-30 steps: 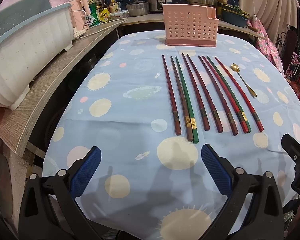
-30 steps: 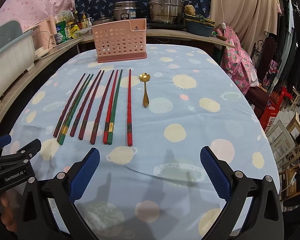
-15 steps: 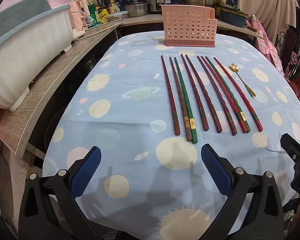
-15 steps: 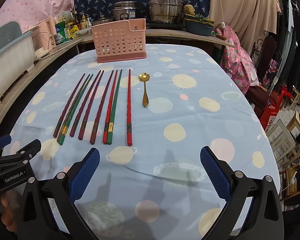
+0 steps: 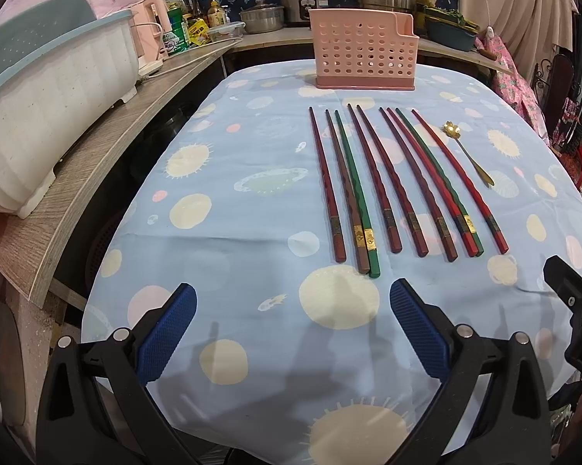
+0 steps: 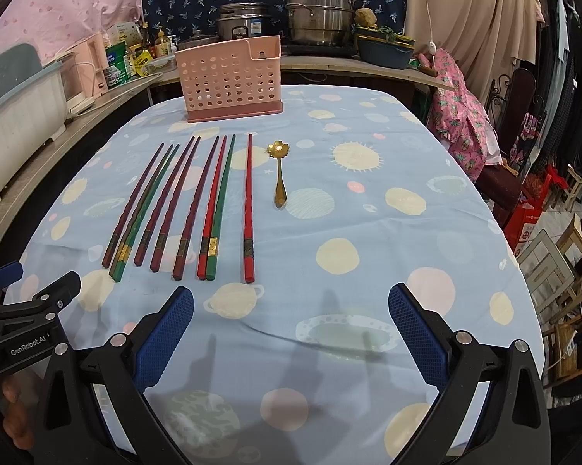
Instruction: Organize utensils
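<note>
Left wrist view: the left hand-held gripper point(image 5: 291, 316) is hovering over the near edge of the counter point(image 5: 229, 228), its blue textured pads point(image 5: 167, 333) spread wide apart and holding nothing. A pale blue cloth printed with suns and planets is covering the counter. Nine long, slender lacquered chopsticks point(image 5: 391, 186), dark red, bright red and green with gold bands near their thick ends, are lying side by side, pointing away. Just right of them a small gold spoon point(image 5: 467, 153) with a flower-shaped bowl is lying flat. Beyond, a pink plastic basket point(image 5: 364, 54) with round holes is standing upright. Part of the right gripper is showing at the right edge.

Right wrist view: the right hand-held gripper point(image 6: 291, 316) is likewise gaping open and empty above the cloth. The chopsticks point(image 6: 198, 201) are lying to its left front, the spoon point(image 6: 279, 174) ahead, apart from them, the basket point(image 6: 229, 81) farther back. The left gripper is showing at the lower left.

Compared with a second ago, nothing on the counter has moved; both grippers are staying open.
</note>
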`<state>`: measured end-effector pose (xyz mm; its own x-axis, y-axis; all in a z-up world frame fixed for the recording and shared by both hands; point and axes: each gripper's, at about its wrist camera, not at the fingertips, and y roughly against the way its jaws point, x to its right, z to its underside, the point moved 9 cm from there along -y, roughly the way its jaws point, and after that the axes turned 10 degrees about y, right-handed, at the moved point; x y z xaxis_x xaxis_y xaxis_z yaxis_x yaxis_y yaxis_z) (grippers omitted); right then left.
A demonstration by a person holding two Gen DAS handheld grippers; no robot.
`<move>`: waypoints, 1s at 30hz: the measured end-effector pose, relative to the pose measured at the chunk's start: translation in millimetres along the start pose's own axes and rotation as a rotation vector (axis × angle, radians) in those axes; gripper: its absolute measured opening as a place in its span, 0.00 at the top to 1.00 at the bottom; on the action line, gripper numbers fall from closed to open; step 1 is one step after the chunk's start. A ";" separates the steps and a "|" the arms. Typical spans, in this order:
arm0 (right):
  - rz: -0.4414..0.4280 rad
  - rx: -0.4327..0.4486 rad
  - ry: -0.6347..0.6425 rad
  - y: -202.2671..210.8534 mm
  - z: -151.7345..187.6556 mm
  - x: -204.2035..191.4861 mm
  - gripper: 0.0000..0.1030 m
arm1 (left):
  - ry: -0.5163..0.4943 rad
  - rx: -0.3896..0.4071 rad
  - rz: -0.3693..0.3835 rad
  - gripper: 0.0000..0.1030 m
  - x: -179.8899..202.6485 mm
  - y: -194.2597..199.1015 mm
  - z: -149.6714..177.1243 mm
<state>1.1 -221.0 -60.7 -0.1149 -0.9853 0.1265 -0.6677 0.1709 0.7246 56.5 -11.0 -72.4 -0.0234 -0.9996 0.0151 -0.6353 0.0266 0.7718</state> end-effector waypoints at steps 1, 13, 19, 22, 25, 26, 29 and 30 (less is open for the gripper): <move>0.000 -0.001 0.000 -0.1 0.1 -0.3 0.06 | 0.001 -0.001 0.000 0.07 0.1 0.1 0.0; -0.001 -0.001 0.002 -0.8 0.5 0.0 0.06 | 0.001 -0.004 0.002 0.08 0.7 0.1 0.6; -0.004 -0.001 0.001 -0.9 0.6 -0.5 0.06 | -0.002 -0.004 0.004 0.08 1.4 0.4 0.8; -0.002 0.000 0.004 -1.1 0.9 -1.1 0.06 | -0.001 -0.005 0.005 0.08 1.3 0.3 1.1; -0.003 -0.001 0.002 -1.2 1.0 -1.0 0.06 | 0.000 -0.005 0.005 0.08 1.3 0.3 1.2; -0.003 -0.002 0.001 -1.2 1.1 -1.2 0.06 | -0.001 -0.005 0.005 0.08 1.0 0.2 0.9; -0.003 -0.001 0.001 -1.5 0.9 -1.1 0.06 | -0.002 -0.005 0.005 0.08 1.3 0.3 1.0; -0.003 -0.001 0.001 -1.9 1.0 -1.8 0.06 | -0.003 -0.004 0.006 0.08 1.5 0.3 1.1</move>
<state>1.9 -219.5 -62.9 -0.1126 -0.9857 0.1251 -0.6671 0.1683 0.7257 55.5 -12.5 -72.9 -0.0290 -0.9994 0.0179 -0.6317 0.0322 0.7746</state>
